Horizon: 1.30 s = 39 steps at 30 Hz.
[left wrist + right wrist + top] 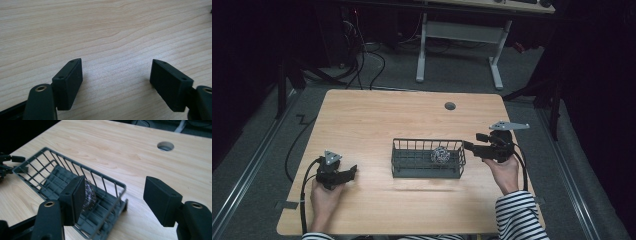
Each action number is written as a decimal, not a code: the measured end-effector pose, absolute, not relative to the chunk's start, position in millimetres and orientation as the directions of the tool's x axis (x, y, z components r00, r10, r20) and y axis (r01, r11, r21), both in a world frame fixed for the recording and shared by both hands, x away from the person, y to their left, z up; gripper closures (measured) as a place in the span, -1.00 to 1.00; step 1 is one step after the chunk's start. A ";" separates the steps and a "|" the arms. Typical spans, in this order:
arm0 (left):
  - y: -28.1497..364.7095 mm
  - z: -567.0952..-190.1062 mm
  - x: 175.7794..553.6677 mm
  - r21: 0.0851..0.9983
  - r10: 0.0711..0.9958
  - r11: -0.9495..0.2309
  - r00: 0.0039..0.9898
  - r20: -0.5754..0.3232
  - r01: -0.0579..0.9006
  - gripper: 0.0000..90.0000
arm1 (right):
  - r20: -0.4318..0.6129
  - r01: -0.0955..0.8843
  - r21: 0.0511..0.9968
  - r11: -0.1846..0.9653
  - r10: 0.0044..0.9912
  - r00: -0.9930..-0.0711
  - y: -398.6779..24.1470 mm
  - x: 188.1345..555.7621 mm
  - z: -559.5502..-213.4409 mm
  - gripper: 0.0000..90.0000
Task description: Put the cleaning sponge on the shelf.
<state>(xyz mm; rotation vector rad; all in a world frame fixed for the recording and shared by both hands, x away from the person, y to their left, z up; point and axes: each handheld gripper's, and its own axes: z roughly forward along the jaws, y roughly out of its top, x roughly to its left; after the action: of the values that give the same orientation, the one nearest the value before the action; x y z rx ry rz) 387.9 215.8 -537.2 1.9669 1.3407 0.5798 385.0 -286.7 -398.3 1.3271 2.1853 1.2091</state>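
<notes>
The right tool (469, 146) sits right of centre in the high view, lying roughly level and pointing toward the frame's left, its tips just outside the right end of the wire basket (428, 159). The right hand (504, 172) grips it from below, a striped sleeve (519, 215) running to the lower right edge, and a grey three-cornered plate rides on top. In the right gripper view its jaws stand apart with nothing between the pads, the tabletop (120, 152) showing through the gap.

The steel-wool ball (440, 155) lies inside the basket near its right end, a shiny tangled silver round resting on the basket floor. In the right gripper view it sits partly behind the left jaw, just within the basket's near wall.

The basket is dark grey, oblong, with upright bars and an open top, standing at mid-frame on the pale wood.

The left tool (353, 171) rests low at the lower left of the high view, well apart from the basket, held by the left hand (326, 197) and angled toward the right. Its jaws are wide and empty over bare wood grain.
</notes>
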 end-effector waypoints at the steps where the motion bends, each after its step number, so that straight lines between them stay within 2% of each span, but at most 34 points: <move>1: 215.8 -537.2 387.9 0.741 0.929 -0.241 0.371 -0.012 0.627 -0.41 | 0.153 0.580 0.786 0.212 0.843 -0.516 -288.8 384.4 -399.2 -0.23; 18: 215.8 -537.1 387.8 0.740 0.928 -0.244 0.372 -0.009 0.627 -0.41 | 0.191 0.604 0.786 0.136 0.875 -0.446 -317.4 372.8 -421.7 -0.22; 39: 215.7 -537.1 387.8 0.740 0.928 -0.244 0.372 -0.009 0.627 -0.41 | 0.210 0.646 0.760 0.079 0.910 -0.358 -334.8 362.2 -470.8 -0.21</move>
<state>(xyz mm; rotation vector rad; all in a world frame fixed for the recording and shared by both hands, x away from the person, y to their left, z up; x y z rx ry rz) 387.8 215.7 -537.1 1.9708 1.3398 0.5822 362.2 -334.8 -470.8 1.5494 2.0442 1.1629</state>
